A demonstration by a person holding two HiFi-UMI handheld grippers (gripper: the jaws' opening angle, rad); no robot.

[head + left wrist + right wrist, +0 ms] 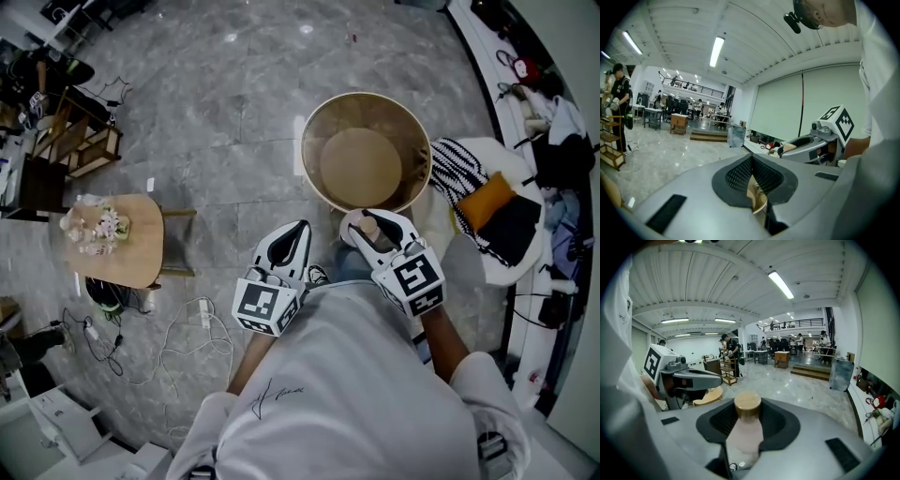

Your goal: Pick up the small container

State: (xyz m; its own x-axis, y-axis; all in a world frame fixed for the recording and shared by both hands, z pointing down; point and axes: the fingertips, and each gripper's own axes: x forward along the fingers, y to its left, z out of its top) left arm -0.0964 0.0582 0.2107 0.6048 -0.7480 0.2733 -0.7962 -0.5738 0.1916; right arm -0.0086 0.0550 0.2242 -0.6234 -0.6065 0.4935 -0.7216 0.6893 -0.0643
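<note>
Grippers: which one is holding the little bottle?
The right gripper: a small container with a tan cap is pinched between its jaws. The left gripper has nothing in it.

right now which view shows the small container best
The right gripper view: the small container, pale with a tan cap, sits large in the right gripper, whose jaws clamp it. The head view shows only its cap end from above. The left gripper view catches just a small tan glimpse of it.
</note>
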